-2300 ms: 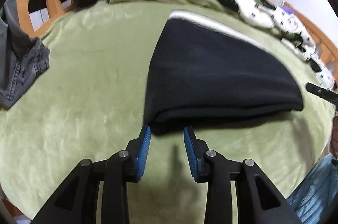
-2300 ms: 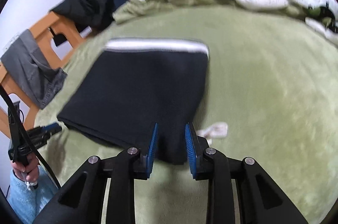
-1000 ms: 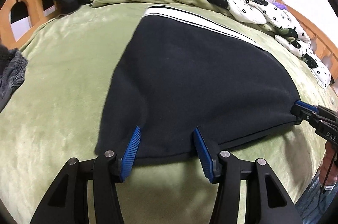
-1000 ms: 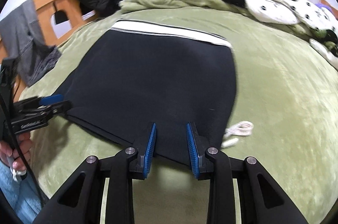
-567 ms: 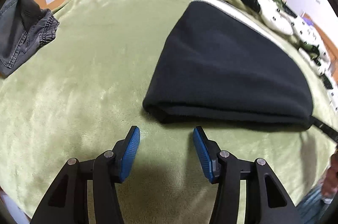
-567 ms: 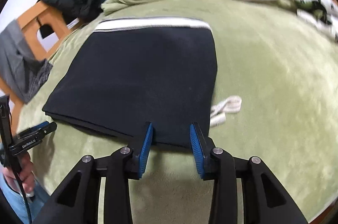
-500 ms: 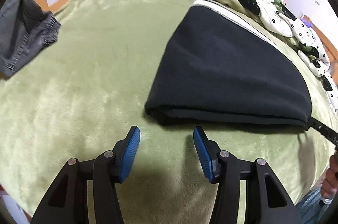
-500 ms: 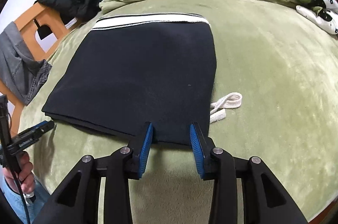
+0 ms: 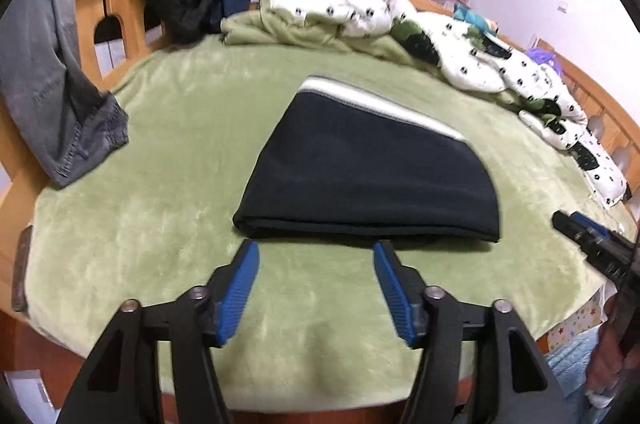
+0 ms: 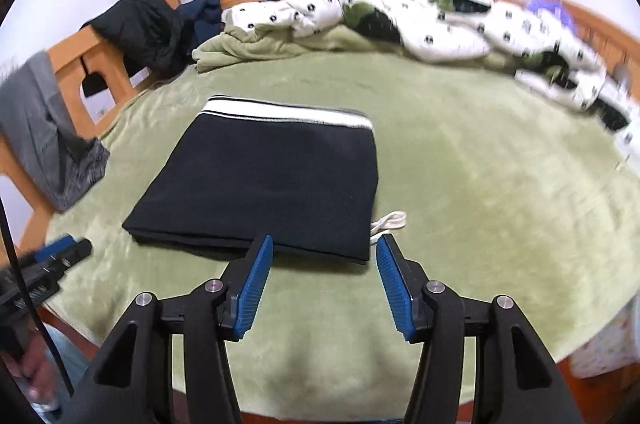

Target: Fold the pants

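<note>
On the far left, grey jeans (image 9: pixel 52 96) hang over the wooden bed frame (image 9: pixel 120 24). Our left gripper (image 9: pixel 316 252) hovers above the green blanket (image 9: pixel 168 152), jaws just opened wider, nothing between them. Centre stage, the black pants (image 10: pixel 264 184) lie folded flat, white waistband away from us, a white drawstring (image 10: pixel 390 222) poking out. Our right gripper (image 10: pixel 325 248) has also just spread open, released, just short of the pants' near edge.
</note>
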{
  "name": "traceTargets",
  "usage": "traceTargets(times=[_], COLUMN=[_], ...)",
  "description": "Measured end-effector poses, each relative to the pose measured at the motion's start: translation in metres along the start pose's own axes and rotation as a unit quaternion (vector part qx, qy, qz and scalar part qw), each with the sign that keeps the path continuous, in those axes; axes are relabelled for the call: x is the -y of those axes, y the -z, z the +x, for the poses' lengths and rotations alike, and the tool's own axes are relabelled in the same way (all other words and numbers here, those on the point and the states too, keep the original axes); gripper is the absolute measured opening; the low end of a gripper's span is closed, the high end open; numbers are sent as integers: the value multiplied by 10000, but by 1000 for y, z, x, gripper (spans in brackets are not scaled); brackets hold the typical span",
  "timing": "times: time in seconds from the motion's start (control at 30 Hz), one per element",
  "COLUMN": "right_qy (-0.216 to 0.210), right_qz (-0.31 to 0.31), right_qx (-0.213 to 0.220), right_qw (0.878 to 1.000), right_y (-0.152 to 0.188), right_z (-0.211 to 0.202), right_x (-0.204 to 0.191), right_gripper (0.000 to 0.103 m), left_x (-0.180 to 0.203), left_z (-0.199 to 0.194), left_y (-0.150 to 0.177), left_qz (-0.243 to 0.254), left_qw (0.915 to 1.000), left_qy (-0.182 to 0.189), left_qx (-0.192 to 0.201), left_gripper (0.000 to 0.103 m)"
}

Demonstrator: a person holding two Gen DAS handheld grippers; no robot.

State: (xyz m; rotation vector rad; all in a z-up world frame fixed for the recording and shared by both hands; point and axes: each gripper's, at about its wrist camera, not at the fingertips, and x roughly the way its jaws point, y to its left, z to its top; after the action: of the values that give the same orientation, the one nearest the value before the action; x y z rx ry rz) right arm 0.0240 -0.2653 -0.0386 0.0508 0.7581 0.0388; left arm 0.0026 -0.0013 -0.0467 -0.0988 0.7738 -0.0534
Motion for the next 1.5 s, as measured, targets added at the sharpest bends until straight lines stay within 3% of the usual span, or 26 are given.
traceTargets(times=[0.03, 0.1, 0.27, 0.37, 1.5], right_qy=[40, 76, 124, 137, 79], right_qz=[-35, -81, -307, -306, 8], right_qx=[27, 122, 263, 272, 331], right_qw=[10000, 9999, 9991, 9991, 9994], right_y=[2, 5, 8, 9, 7], right_z=[-6, -18, -42, -50, -60], right_x=[-2, -7, -20, -23, -7], right_gripper=[62, 84, 95, 95, 95], left_x=[4, 7, 14, 17, 19], left_z=[-11, -25, -43, -50, -42], left_y=[0, 1, 0, -1, 1], left_qz=[18, 37, -43, 47, 73], left_qw=[9999, 9995, 9993, 9981, 9985], left_qy=[-62, -171, -191, -434, -441], left_qx=[110, 259, 332, 437, 305], left_gripper=[67, 69, 73, 73, 73])
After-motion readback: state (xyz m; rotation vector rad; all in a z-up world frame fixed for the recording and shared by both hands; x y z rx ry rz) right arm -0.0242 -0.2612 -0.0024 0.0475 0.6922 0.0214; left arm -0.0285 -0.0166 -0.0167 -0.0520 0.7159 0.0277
